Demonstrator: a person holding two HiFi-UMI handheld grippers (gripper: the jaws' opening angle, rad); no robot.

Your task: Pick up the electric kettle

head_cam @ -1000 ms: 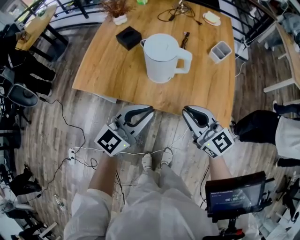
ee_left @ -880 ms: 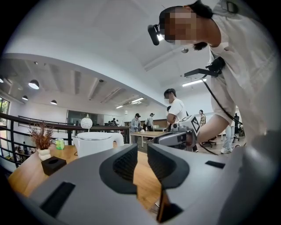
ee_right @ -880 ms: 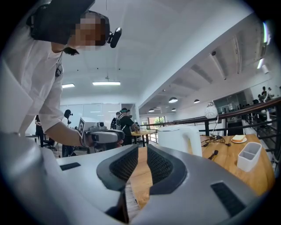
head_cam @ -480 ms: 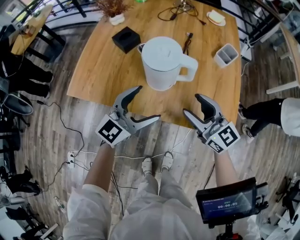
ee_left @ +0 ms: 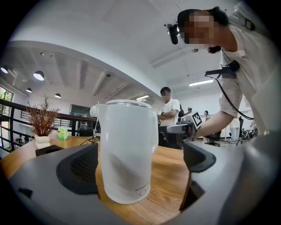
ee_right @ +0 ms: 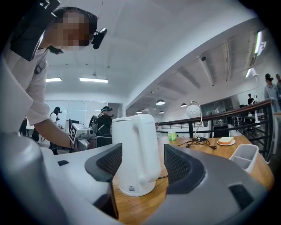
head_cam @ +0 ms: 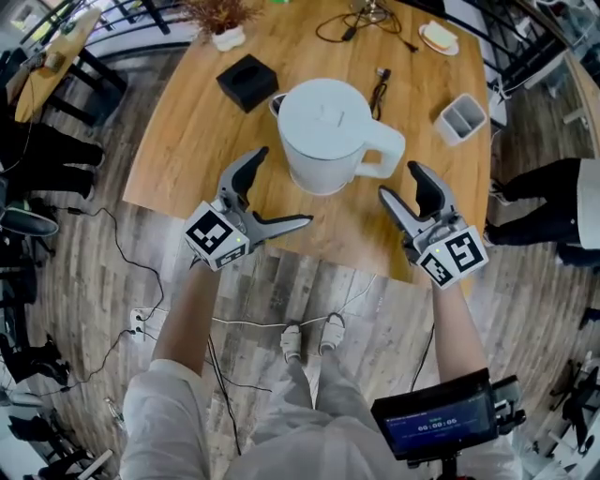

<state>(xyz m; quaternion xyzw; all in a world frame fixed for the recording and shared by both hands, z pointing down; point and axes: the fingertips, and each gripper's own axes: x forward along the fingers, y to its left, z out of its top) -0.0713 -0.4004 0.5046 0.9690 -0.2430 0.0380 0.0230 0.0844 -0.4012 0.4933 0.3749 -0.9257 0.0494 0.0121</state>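
Note:
A white electric kettle (head_cam: 328, 131) stands upright on the wooden table (head_cam: 187, 141), lid on, its handle (head_cam: 389, 155) pointing right. My left gripper (head_cam: 279, 190) is over the table's near edge, just left of and in front of the kettle; its jaws are opening, wide apart, and grip nothing. My right gripper (head_cam: 401, 183) sits close to the handle, its jaws also opening and empty. In the left gripper view the kettle (ee_left: 127, 154) stands ahead of the left gripper (ee_left: 138, 176), untouched. In the right gripper view the kettle (ee_right: 134, 149) shows handle-first beyond the right gripper (ee_right: 142, 169).
Behind the kettle lie a black box (head_cam: 247, 81), a dark cable (head_cam: 378, 84), a white divided holder (head_cam: 461, 118), a potted plant (head_cam: 220, 23) and a plate with food (head_cam: 440, 37). A person's legs (head_cam: 553, 206) are at the table's right. Cables run over the floor.
Both grippers came forward from over the floor to the table's near edge, one on each side of the kettle. Their jaws went from shut to wide apart.

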